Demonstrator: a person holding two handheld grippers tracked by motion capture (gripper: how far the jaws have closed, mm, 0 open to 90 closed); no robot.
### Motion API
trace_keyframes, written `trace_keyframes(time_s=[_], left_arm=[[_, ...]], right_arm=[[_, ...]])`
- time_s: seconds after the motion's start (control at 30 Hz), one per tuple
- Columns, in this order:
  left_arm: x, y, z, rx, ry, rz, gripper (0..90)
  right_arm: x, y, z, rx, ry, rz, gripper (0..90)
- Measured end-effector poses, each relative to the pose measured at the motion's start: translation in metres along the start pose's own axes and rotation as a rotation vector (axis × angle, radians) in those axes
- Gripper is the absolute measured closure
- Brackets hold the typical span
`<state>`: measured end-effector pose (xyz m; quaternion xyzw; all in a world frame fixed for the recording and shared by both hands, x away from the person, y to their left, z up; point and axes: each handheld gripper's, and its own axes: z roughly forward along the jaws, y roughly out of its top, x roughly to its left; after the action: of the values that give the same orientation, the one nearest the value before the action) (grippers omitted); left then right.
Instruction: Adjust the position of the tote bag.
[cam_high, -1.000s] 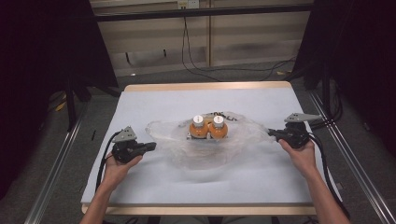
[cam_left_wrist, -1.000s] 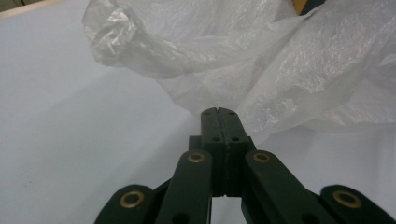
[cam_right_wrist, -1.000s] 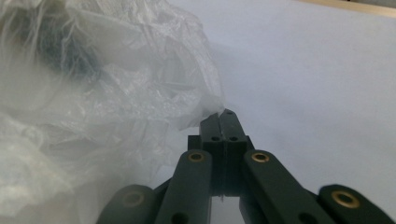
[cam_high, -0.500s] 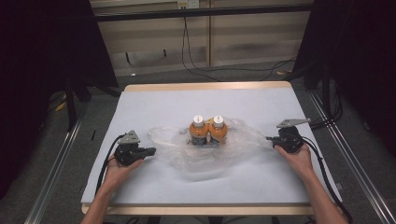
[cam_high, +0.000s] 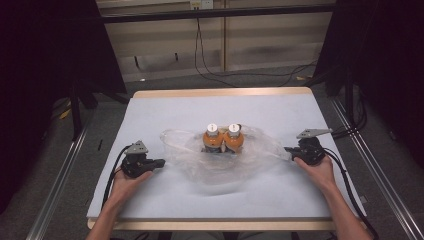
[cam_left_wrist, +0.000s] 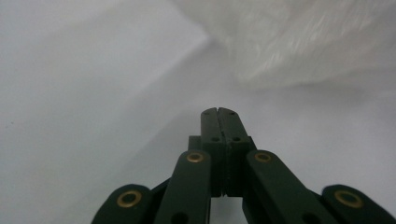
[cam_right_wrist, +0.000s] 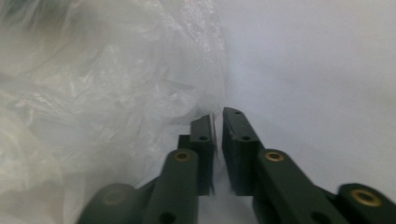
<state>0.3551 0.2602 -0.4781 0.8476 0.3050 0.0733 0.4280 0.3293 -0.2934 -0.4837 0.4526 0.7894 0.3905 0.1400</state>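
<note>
Lying flat, plastic bag (cam_high: 225, 155) long axis L-R betw. both grippers.

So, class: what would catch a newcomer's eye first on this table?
Two orange bottles with white caps stand side by side at the middle of the pale blue table, inside a crumpled clear plastic bag. A hand-held black gripper sits at each end of the bag: left gripper, right gripper.

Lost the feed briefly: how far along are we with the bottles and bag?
Done: both orange bottles appear to stand inside the clear bag. In hand: the right gripper has just been opening its jaws at the bag's edge, pinching nothing; the left gripper is shut, apart from the bag. Left: probably only withdrawing the grippers.
</note>
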Motion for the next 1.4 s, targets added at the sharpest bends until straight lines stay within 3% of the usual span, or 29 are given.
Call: trace_keyframes(time_s=[0.17, 0.43, 0.5, 0.53, 0.63, 0.77, 0.83, 1.07, 1.2, 1.4], left_arm=[[-0.002, 0.003, -0.007, -0.042, 0.012, -0.004, 72.2], [-0.004, 0.009, -0.024, -0.135, 0.014, -0.043, 47.8], [-0.005, 0.011, -0.028, -0.156, 0.025, -0.046, 44.3], [-0.005, 0.012, -0.030, -0.177, 0.008, -0.052, 41.9], [-0.008, 0.016, -0.040, -0.225, 0.012, -0.051, 41.5], [-0.013, 0.022, -0.051, -0.269, 0.017, -0.021, 52.7], [-0.016, 0.025, -0.053, -0.295, 0.003, -0.028, 55.1], [-0.028, 0.037, -0.050, -0.287, -0.031, 0.020, 65.5], [-0.036, 0.049, -0.044, -0.290, -0.060, 0.060, 71.2], [-0.050, 0.070, -0.022, -0.249, -0.116, 0.122, 76.5]], right_arm=[[0.003, 0.005, -0.013, -0.061, -0.004, 0.008, 67.9], [0.009, 0.013, -0.038, -0.178, 0.007, 0.013, 40.1], [0.010, 0.016, -0.044, -0.208, 0.012, 0.016, 33.9], [0.011, 0.016, -0.047, -0.222, 0.017, 0.020, 32.8], [0.012, 0.020, -0.055, -0.252, 0.028, 0.017, 29.7], [0.016, 0.026, -0.065, -0.288, 0.046, 0.004, 29.6], [0.019, 0.029, -0.069, -0.300, 0.049, -0.004, 29.7], [0.026, 0.037, -0.088, -0.358, 0.091, -0.020, 35.0], [0.037, 0.046, -0.090, -0.363, 0.116, -0.053, 50.8], [0.057, 0.060, -0.070, -0.296, 0.167, -0.127, 68.8]])
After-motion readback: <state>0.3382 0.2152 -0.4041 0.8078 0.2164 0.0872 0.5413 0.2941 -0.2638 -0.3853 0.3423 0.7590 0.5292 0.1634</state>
